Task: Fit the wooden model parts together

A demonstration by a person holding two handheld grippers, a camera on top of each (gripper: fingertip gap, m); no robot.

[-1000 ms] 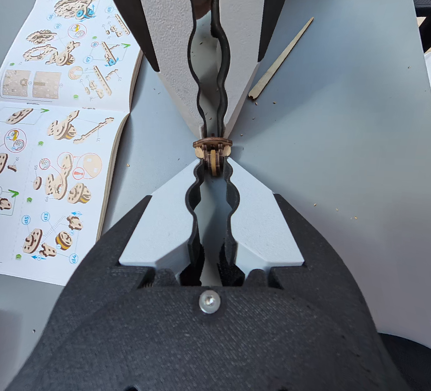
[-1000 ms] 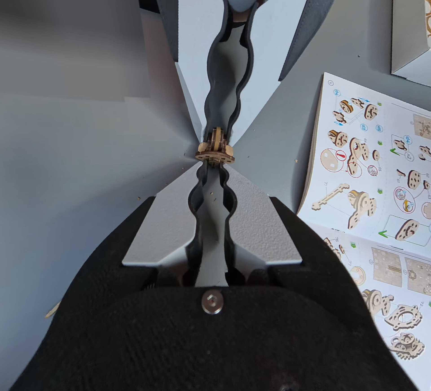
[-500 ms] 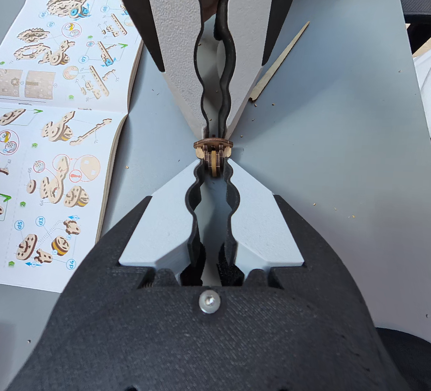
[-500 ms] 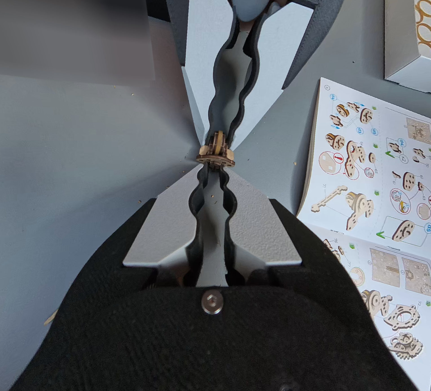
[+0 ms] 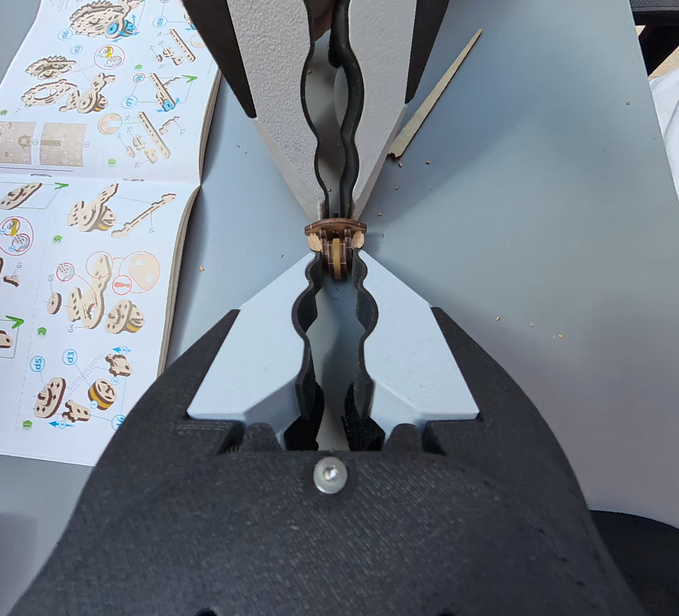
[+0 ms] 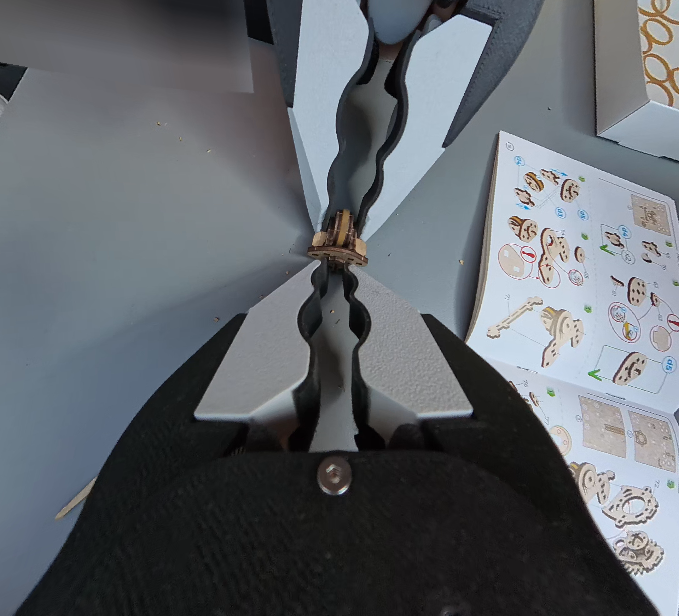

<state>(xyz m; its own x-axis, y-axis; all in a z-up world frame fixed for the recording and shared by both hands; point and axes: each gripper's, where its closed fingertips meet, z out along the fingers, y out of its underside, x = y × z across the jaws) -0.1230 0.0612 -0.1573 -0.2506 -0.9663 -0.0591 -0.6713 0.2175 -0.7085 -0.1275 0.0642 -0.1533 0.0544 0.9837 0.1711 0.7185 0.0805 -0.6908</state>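
Observation:
A small wooden model assembly [image 5: 335, 240] hangs between both grippers above the grey table [image 5: 514, 231]. It is a flat round plate with upright stacked pieces and a pale disc set into it. My left gripper [image 5: 336, 264] is shut on the upright stacked pieces. My right gripper [image 6: 334, 269] comes from the opposite side and is shut on a tab behind the flat plate [image 6: 337, 252]. The two grippers point tip to tip. The right gripper also shows at the top of the left wrist view [image 5: 336, 211], and the left gripper shows at the top of the right wrist view [image 6: 341, 222].
An open instruction booklet [image 5: 92, 194] lies to the left of my left gripper; it also shows in the right wrist view [image 6: 588, 304]. A thin wooden strip [image 5: 437, 95] lies on the table. A white box with gold rings [image 6: 643, 47] stands farther off. Wood crumbs dot the table. My two grippers' fingertips are within a few centimetres of each other.
Both grippers keep their hold on the assembly. The right gripper has swung slightly and now stands straighter opposite the left one. The assembly stays in the same place.

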